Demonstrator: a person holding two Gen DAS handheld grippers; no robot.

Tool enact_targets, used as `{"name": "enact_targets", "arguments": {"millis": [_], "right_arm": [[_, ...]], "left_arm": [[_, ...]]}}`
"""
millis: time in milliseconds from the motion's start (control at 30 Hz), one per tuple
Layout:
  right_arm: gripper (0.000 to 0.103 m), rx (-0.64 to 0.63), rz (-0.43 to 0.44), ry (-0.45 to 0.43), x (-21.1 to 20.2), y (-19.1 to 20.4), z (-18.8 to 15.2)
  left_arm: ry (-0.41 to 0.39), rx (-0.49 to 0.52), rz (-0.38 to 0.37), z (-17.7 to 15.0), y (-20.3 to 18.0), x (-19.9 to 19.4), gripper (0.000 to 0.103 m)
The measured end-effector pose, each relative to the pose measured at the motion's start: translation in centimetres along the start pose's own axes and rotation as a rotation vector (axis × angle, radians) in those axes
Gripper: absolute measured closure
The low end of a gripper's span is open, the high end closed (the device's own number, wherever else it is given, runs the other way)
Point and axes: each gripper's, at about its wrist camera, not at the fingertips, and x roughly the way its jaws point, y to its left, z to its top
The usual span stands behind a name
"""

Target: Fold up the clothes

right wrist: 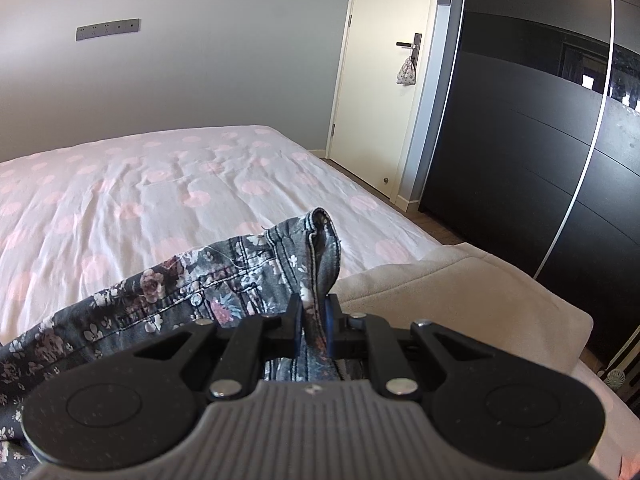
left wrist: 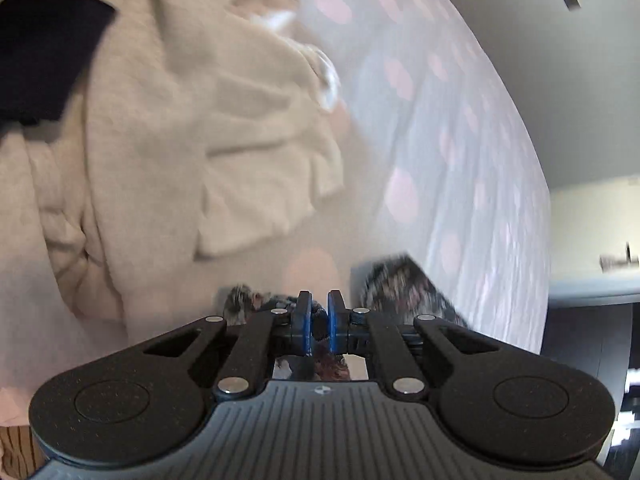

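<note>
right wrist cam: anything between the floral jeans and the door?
Only bare polka-dot bedsheet, then a strip of wood floor before the door. The right gripper is clamped on the floral jeans; the cream garment lies off to the right.

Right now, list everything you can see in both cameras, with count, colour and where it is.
Jeans: one, grey floral denim, on the bed's near edge, held by both grippers.
Sweater: one, cream knit, crumpled on the bed beside the jeans.
Dark cloth: one, navy or black, under the sweater's far edge; the kind is unclear.
Bed: one, white sheet with pink dots.
Door: one, cream, shut, past the bed's far corner.
Pouch: one, pale floral, hanging from the door handle.
Wardrobe: one, black, right of the door.
Socket strip: one, grey, on the wall.
Left gripper: black, blue pads, jaws shut on jeans.
Right gripper: black, jaws shut on the jeans' waistband.
</note>
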Motion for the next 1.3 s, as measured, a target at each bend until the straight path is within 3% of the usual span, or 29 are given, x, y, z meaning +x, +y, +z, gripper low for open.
{"name": "enact_targets", "arguments": {"millis": [133, 267, 367, 500, 633, 933, 1033, 1100, 1300], "right_arm": [[0.09, -0.005, -0.012, 0.015, 0.5, 0.2, 0.0], [0.09, -0.008, -0.017, 0.025, 0.8, 0.3, -0.2], [0.09, -0.008, -0.019, 0.028, 0.9, 0.3, -0.3], [0.09, 0.001, -0.02, 0.031, 0.9, 0.3, -0.4], [0.09, 0.015, -0.021, 0.032, 0.8, 0.2, -0.4], [0.09, 0.037, -0.018, 0.032, 0.4, 0.0, -0.7], [0.09, 0.039, -0.017, 0.034, 0.2, -0.1, -0.7], [0.09, 0.04, -0.017, 0.035, 0.2, -0.2, -0.7], [0.09, 0.038, -0.022, 0.041, 0.2, -0.2, -1.0]], "left_arm": [[-0.083, -0.041, 0.05, 1.8, 0.9, 0.8, 0.097], [-0.098, 0.022, 0.074, 2.0, 0.4, 1.2, 0.097], [-0.113, 0.139, 0.129, 1.6, -0.9, 1.1, 0.095], [-0.132, 0.326, 0.2, 0.5, -2.8, -0.1, 0.085], [-0.13, 0.512, 0.249, -1.3, -4.1, -0.9, 0.085], [-0.042, 0.896, 0.35, -7.3, -5.6, 1.1, 0.081], [0.0, 1.029, 0.389, -9.5, -5.7, 2.4, 0.074], [0.029, 1.117, 0.421, -10.9, -5.7, 3.4, 0.06], [0.113, 1.371, 0.512, -15.1, -5.4, 6.4, 0.054]]}}
